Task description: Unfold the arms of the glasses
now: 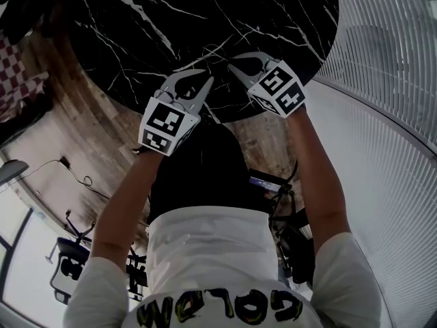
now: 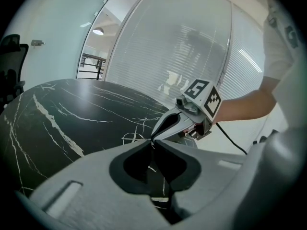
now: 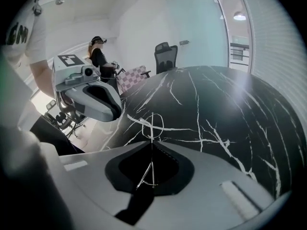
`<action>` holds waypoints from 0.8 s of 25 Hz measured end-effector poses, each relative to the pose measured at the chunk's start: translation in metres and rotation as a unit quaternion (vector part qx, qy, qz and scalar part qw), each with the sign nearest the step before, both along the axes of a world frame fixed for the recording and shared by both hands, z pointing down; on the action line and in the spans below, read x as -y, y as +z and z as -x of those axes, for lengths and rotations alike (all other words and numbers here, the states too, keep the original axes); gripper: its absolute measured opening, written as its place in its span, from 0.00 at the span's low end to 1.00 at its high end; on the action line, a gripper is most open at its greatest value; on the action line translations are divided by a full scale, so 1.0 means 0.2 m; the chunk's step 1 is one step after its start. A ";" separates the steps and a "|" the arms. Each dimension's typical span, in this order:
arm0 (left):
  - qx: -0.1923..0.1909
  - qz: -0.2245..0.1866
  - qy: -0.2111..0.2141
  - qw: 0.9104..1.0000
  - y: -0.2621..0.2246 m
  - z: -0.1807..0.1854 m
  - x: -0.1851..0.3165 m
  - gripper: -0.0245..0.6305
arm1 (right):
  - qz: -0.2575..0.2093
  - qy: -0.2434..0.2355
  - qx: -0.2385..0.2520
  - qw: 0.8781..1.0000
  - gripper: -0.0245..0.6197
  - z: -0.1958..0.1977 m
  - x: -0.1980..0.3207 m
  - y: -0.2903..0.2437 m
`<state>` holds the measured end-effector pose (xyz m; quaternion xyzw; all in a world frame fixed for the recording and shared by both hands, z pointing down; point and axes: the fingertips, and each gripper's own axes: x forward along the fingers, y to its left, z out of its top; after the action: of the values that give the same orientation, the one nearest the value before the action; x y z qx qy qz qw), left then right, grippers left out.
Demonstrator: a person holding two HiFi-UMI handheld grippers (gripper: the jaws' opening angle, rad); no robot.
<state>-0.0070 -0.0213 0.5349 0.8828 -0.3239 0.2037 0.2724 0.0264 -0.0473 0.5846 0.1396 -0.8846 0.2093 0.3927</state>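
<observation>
Thin wire-rimmed glasses (image 3: 152, 123) are held over the round black marble table with white veins (image 1: 136, 33), close to its near edge, about mid-way along it. It cannot be told whether they touch the tabletop.

Right gripper (image 3: 152, 143): its jaws are clenched on a thin wire part of the glasses. One wire is seen rising straight from the tips, a lens loop sits just beyond them, and more wire shows in the gap behind the pads.

Left gripper (image 2: 152, 143): its jaws are closed together at the tips. A thin pale streak is seen there, but wire and marble vein cannot be told apart, so a grasp is not confirmed. The lens loop (image 2: 129, 138) lies just beside its tips.

In the head view both grippers are angled inward, with their tips near each other at the near edge. Nothing is seen on the tabletop between or beyond them.

Surroundings:
- A ribbed translucent wall (image 1: 382, 53) curves along the table's right side.
- A black office chair (image 3: 165, 56) stands past the far edge.
- A checkered seat (image 3: 133, 74) and a person in dark clothes (image 3: 99, 56) are seen well apart from the table.
- Wood-look flooring (image 1: 65, 111) with loose cables (image 1: 82, 180) lies off the left edge.
</observation>
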 end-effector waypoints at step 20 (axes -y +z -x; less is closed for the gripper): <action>-0.122 0.156 -0.117 0.973 0.04 -0.03 0.19 0.14 | -0.382 -0.087 -0.169 0.904 0.05 -0.04 0.05 -0.13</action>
<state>-0.0005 -0.0592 0.5437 0.8040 -0.3532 0.1095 0.4657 0.0340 -0.0570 0.5593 0.2344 -0.8257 -0.2068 0.4697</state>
